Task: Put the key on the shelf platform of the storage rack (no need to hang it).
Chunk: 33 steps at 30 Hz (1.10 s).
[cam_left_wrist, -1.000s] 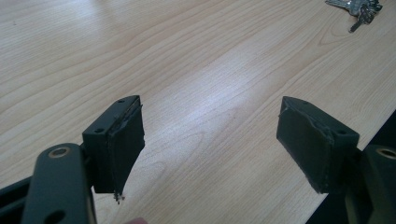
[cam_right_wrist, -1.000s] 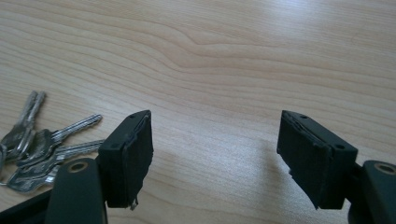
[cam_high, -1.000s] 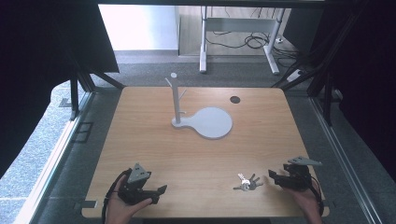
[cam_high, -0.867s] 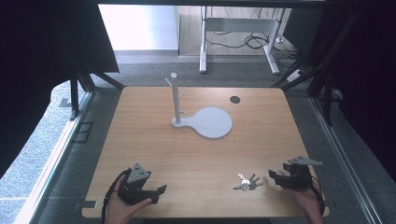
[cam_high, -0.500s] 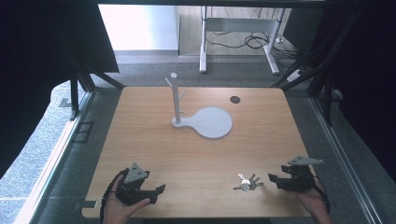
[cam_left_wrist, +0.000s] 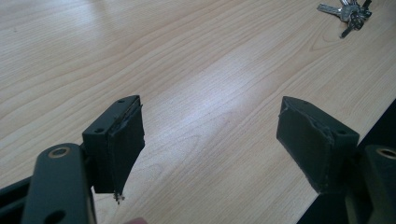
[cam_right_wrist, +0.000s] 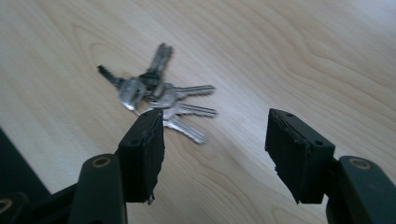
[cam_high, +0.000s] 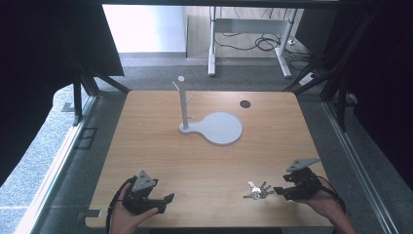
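- The bunch of keys (cam_high: 257,190) lies flat on the wooden tabletop (cam_high: 209,161) in the lower right of the high view, close to the near edge.
- The right hand-held gripper (cam_high: 278,191) sits just to the right of the keys in that view, its jaws pointing toward them; the person's right hand (cam_high: 324,200) holds it from the bottom right corner.
- In the right gripper view the keys (cam_right_wrist: 156,93) fan out in the upper left, and the right hand-held gripper (cam_right_wrist: 212,149) has its jaws spread wide with bare wood between them (the left jaw's tip overlaps one key blade in the picture, though I cannot tell if it touches).
- The left hand-held gripper (cam_high: 163,202) rests at the lower left of the high view, well apart from the keys, held by the left hand (cam_high: 127,218).
- In the left gripper view its jaws (cam_left_wrist: 210,135) are also spread wide over bare tabletop, with the keys (cam_left_wrist: 348,11) far off in the upper right corner.
- A white stand with an upright post (cam_high: 184,105) and a round flat base (cam_high: 221,127) stands in the middle of the high view, well away from both grippers.
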Available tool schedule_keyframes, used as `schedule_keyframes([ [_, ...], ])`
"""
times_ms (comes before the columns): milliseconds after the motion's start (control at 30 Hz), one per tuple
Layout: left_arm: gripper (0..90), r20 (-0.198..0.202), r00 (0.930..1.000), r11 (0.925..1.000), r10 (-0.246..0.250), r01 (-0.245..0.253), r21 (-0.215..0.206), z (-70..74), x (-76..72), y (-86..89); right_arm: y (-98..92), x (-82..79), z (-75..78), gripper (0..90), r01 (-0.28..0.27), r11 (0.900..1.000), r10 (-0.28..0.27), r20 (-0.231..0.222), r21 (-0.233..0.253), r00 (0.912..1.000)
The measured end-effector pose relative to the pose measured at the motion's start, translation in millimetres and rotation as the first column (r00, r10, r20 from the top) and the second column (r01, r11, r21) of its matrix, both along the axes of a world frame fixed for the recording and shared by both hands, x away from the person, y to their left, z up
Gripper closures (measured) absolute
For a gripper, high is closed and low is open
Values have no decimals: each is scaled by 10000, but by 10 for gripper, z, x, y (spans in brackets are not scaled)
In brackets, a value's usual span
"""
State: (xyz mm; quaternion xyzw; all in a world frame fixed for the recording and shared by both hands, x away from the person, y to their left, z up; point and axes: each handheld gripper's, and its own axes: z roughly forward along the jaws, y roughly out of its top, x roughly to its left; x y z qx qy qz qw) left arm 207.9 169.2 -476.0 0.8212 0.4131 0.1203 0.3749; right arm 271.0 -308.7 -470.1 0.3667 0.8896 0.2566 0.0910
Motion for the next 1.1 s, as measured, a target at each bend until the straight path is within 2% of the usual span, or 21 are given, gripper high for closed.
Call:
schedule_keyframes([
  [33, 236, -21, 10000, 10000, 11, -11, -15, -4, 2, 2, 83, 18, -17, 379, -359, 9992, 356, -207, -160, 9992],
  [100, 236, -27, 10000, 10000, 24, -24, -31, -5, 2, 3, 126, 25, -30, 379, -522, 9983, 514, -330, -240, 9981],
  [167, 236, -26, 10000, 10000, 40, -40, -24, -3, 2, 8, 234, 45, -80, 379, -947, 9942, 919, -547, -509, 9943],
  [433, 236, -9, 10000, 10000, 44, -44, -29, 2, 1, 14, 428, 87, -151, 378, -1572, 9833, 1495, -850, -922, 9851],
  [500, 236, -8, 10000, 10000, 42, -42, -31, 2, 1, 12, 448, 89, -152, 377, -1616, 9822, 1531, -894, -961, 9842],
  [567, 236, 3, 10000, 10000, 30, -30, -26, 3, -1, 8, 516, 91, -168, 373, -1862, 9765, 1755, -1005, -1087, 9793],
  [733, 236, 8, 10000, 10000, 46, -46, -30, 11, -5, 14, 612, 89, -216, 372, -2067, 9704, 1929, -1140, -1251, 9746],
  [767, 236, 8, 10000, 10000, 51, -51, -32, 11, -3, 21, 653, 91, -244, 373, -2164, 9665, 2006, -1203, -1378, 9723],
  [1100, 236, 49, 10000, 10000, 80, -80, -50, 18, -6, 32, 769, 142, -301, 387, -2388, 9558, 2182, -1305, -1716, 9671],
])
